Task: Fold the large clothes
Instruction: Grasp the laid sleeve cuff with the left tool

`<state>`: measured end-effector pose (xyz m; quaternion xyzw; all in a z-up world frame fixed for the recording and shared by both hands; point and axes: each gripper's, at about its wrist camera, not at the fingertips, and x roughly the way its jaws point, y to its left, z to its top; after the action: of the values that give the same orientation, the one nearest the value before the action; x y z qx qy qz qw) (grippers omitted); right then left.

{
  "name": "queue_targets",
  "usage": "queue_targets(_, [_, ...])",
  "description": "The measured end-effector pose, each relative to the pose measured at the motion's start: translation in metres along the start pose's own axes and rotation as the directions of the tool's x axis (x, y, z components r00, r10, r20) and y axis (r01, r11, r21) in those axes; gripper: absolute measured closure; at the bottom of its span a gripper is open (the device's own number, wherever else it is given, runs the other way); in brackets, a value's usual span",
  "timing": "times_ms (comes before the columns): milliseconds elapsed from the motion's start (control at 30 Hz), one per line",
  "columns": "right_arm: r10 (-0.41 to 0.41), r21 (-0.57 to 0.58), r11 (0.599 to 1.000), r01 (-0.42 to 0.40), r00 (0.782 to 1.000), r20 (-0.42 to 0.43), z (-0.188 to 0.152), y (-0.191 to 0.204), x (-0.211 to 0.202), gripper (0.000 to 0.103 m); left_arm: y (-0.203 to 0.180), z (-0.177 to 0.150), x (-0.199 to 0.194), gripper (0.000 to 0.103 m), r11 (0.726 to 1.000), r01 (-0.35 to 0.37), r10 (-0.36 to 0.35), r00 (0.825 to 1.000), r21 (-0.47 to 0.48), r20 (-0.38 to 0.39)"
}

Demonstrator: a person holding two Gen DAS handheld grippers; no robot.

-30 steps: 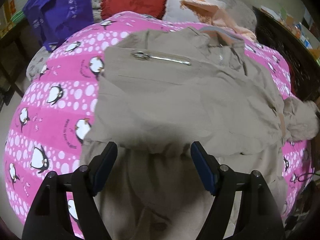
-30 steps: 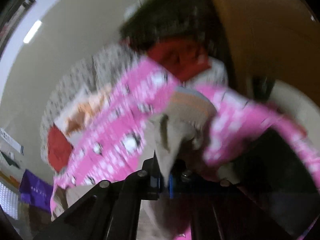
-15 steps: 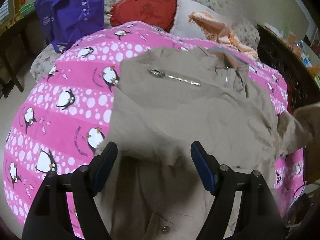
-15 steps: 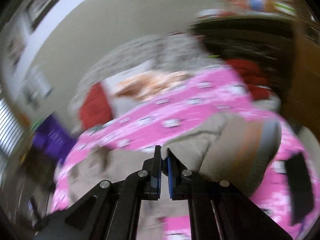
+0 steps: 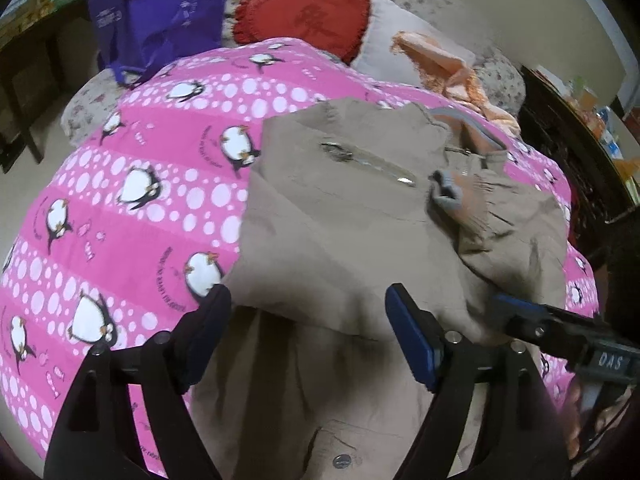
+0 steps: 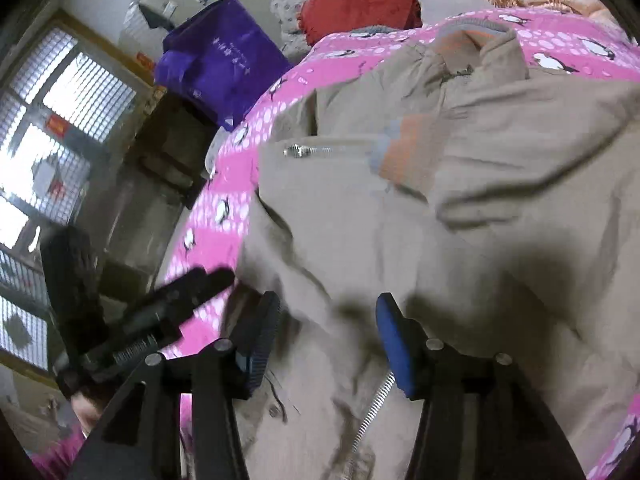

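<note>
A beige jacket lies spread on a pink penguin blanket. One sleeve is folded across its chest, its grey and orange cuff beside the zipped pocket. My left gripper hovers over the jacket's lower part, jaws wide and still opening, nothing between them. My right gripper hangs over the jacket's middle with its jaws opening; the pads press on no cloth. Each gripper shows in the other's view: the right gripper, the left gripper.
A purple bag, a red cushion and a peach cloth sit at the bed's far end. Dark wooden furniture stands along the right side. A barred window is off to the left.
The right gripper swung across the bed with the sleeve pinched in it, then let go; the sleeve now lies across the jacket's chest. The left gripper's view shifted slightly.
</note>
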<state>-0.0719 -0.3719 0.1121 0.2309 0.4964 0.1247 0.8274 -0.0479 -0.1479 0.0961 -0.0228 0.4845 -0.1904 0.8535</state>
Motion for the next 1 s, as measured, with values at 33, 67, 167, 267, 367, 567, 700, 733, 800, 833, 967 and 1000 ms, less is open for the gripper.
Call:
queue_targets(33, [-0.022, -0.016, 1.0, 0.022, 1.0, 0.009, -0.003, -0.001, -0.007, 0.051, -0.002, 0.001, 0.001, 0.02, 1.0, 0.008, -0.008, 1.0, 0.006, 0.002])
queue_targets(67, [-0.048, -0.033, 0.998, 0.048, 0.999, 0.024, -0.006, -0.004, -0.017, 0.048, -0.009, 0.004, 0.003, 0.02, 1.0, 0.017, -0.017, 1.0, 0.015, 0.005])
queue_targets(167, [-0.098, -0.001, 0.995, 0.099, 0.99, 0.102, -0.017, -0.026, -0.06, 0.031, -0.033, 0.014, 0.013, 0.02, 0.998, 0.052, -0.052, 0.999, 0.047, 0.013])
queue_targets(267, [-0.126, 0.086, 0.99, 0.114, 0.981, 0.147, -0.033, -0.056, -0.096, 0.031, -0.06, 0.025, 0.031, 0.02, 0.995, 0.079, -0.08, 0.997, 0.061, 0.016])
queue_targets(367, [-0.167, 0.167, 0.976, 0.14, 0.972, 0.162, -0.053, -0.083, -0.121, 0.031, -0.087, 0.036, 0.052, 0.02, 0.994, 0.072, -0.075, 0.997, 0.087, 0.033])
queue_targets(567, [-0.269, 0.288, 0.932, 0.219, 0.952, 0.146, -0.084, -0.131, -0.14, 0.031, -0.12, 0.054, 0.085, 0.076, 0.985, 0.164, -0.164, 0.986, 0.05, 0.006])
queue_targets(700, [-0.284, 0.319, 0.92, 0.227, 0.948, 0.142, -0.087, -0.146, -0.143, 0.031, -0.14, 0.058, 0.069, 0.093, 0.974, 0.18, -0.182, 0.983, 0.14, -0.003])
queue_targets(733, [-0.28, 0.324, 0.92, 0.222, 0.949, 0.145, -0.087, -0.146, -0.143, 0.031, -0.141, 0.059, 0.061, 0.094, 0.97, 0.193, -0.196, 0.981, 0.148, 0.006])
queue_targets(800, [-0.272, 0.335, 0.919, 0.209, 0.95, 0.153, -0.085, -0.147, -0.143, 0.031, -0.138, 0.066, 0.032, 0.094, 0.962, 0.224, -0.233, 0.971, 0.155, 0.045])
queue_targets(833, [-0.266, 0.333, 0.921, 0.202, 0.951, 0.159, -0.091, -0.148, -0.146, 0.031, -0.134, 0.07, 0.017, 0.094, 0.958, 0.244, -0.256, 0.964, 0.151, 0.066])
queue_targets(967, [-0.267, 0.32, 0.925, 0.203, 0.948, 0.173, -0.085, -0.144, -0.144, 0.031, -0.109, 0.084, -0.028, 0.094, 0.954, 0.278, -0.291, 0.949, 0.117, 0.123])
queue_targets(1000, [-0.271, 0.32, 0.925, 0.207, 0.947, 0.171, -0.083, -0.143, -0.142, 0.031, -0.103, 0.086, -0.035, 0.094, 0.953, 0.281, -0.294, 0.947, 0.11, 0.128])
